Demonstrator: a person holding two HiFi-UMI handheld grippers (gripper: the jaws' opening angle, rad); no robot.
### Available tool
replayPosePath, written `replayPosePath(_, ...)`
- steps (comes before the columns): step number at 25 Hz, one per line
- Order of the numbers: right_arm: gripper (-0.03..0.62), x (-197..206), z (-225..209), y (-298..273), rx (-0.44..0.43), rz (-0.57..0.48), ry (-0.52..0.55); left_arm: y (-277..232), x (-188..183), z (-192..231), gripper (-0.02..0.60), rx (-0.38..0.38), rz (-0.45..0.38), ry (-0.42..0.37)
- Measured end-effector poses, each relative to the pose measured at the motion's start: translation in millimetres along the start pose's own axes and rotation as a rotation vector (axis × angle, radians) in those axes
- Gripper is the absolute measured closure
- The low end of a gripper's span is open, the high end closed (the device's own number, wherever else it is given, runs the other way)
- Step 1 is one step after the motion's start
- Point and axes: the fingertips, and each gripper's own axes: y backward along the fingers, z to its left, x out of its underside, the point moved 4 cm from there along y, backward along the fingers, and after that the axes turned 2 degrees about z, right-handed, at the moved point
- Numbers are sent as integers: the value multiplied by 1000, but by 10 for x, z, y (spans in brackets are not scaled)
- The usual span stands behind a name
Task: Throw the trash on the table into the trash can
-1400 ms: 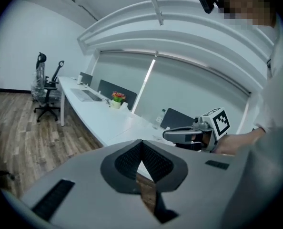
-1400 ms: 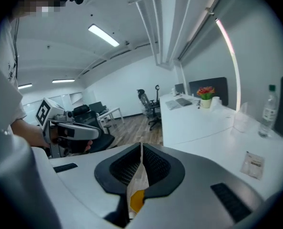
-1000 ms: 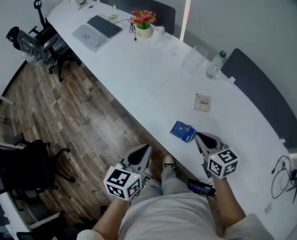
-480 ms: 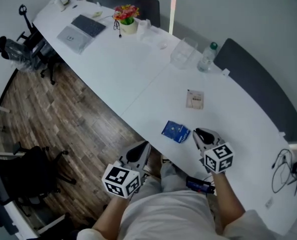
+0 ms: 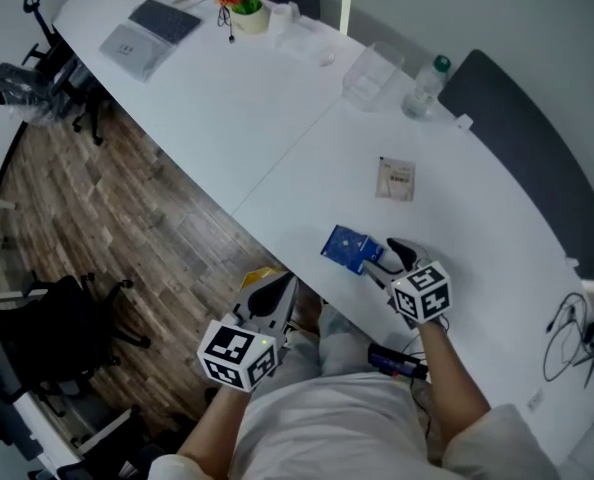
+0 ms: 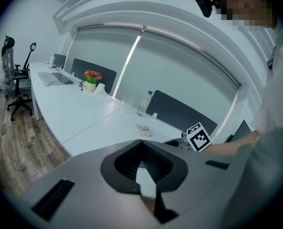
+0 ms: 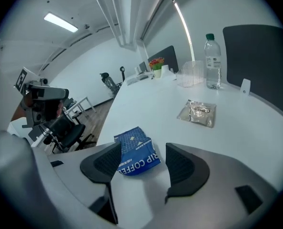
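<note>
Two packets — blue packet (image 5: 345, 247), silvery packet (image 5: 395, 179), one bottle (image 5: 429, 85)

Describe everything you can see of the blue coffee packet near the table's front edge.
The blue printed, foil-looking coffee packet is a small rectangular sachet with white lettering and diamond marks. It looks slightly crumpled and lies flat on the long white table, close to the front edge. Its near end sits between the jaws of the right gripper, which have just been opening and are not clamped on it.
</note>
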Motion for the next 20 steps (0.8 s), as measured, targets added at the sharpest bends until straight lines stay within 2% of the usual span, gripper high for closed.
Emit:
replayPosePath(7,296,148,-11,-159,-9,59,-11,31,54,72,580,-20,20,0)
replayPosePath(12,307,219,-37,-207,18,100,20,44,69,74,580,-27,25,-1)
replayPosePath(17,535,228,-38,-175,53,102,46,81,103,66,580,-33,25,7)
replayPosePath(20,549,247,-43,-157,62,97,36,115,125,64,580,-39,24,13)
